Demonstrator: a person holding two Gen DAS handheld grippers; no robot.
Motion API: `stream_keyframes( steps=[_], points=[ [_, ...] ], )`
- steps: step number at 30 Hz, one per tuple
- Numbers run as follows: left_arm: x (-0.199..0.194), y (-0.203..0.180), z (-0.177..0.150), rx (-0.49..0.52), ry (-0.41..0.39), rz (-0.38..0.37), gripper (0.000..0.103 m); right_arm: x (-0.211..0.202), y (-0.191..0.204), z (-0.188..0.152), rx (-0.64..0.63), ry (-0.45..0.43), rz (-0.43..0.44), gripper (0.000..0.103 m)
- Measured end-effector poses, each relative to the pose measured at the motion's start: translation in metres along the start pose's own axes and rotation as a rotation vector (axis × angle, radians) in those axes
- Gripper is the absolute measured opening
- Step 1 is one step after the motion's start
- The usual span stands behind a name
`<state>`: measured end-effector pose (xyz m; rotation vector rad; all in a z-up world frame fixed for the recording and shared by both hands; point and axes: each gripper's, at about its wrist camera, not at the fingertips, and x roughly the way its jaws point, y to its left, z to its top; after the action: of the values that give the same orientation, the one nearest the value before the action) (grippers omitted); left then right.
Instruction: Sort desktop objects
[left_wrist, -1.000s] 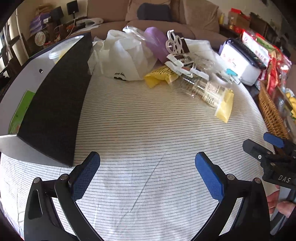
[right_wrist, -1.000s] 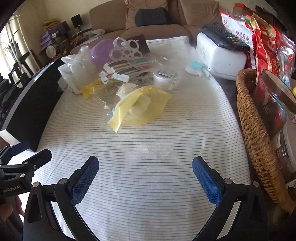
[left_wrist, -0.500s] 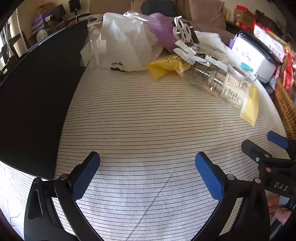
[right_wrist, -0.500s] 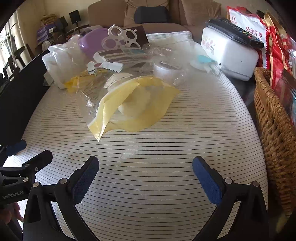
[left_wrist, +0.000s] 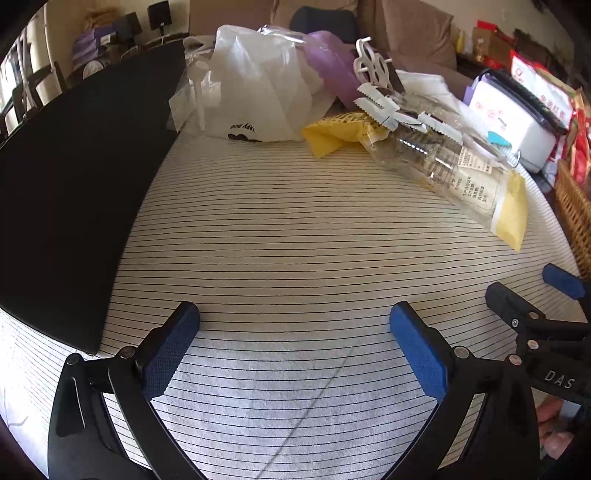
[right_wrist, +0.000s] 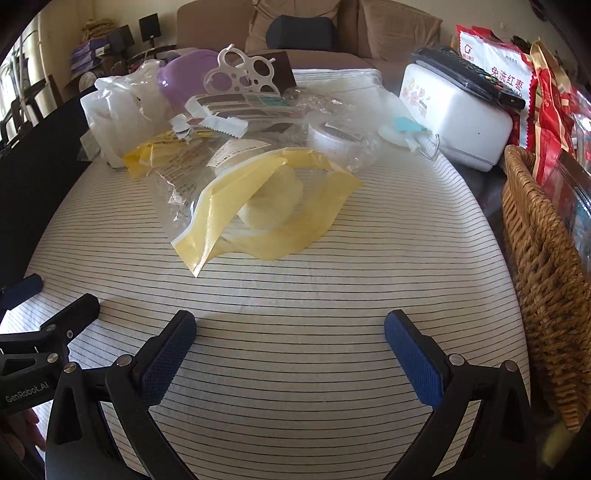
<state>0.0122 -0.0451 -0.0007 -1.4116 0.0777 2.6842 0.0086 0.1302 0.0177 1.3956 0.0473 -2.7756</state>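
Observation:
A pile of loose items lies at the far side of the striped tablecloth: a yellow and clear plastic bag with a pale round thing inside, a white plastic bag, a purple object, a white ringed holder and a strip of sachets. The yellow and clear bag also shows in the left wrist view. My left gripper is open and empty over bare cloth. My right gripper is open and empty, short of the yellow bag.
A black board covers the table's left side. A wicker basket stands at the right edge. A white box with a remote on top sits at the back right, beside red snack packs. A sofa is behind.
Both grippers have moved forward toward the pile, which now looks closer and larger. Both stay open and empty.

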Motion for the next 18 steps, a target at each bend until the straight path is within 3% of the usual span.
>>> stream_keyframes(
  steps=[18],
  points=[
    [0.0008, 0.0002, 0.0004, 0.000, -0.001, 0.000, 0.103, -0.0002, 0.0010, 0.0002, 0.000, 0.000, -0.001, 0.103]
  ],
)
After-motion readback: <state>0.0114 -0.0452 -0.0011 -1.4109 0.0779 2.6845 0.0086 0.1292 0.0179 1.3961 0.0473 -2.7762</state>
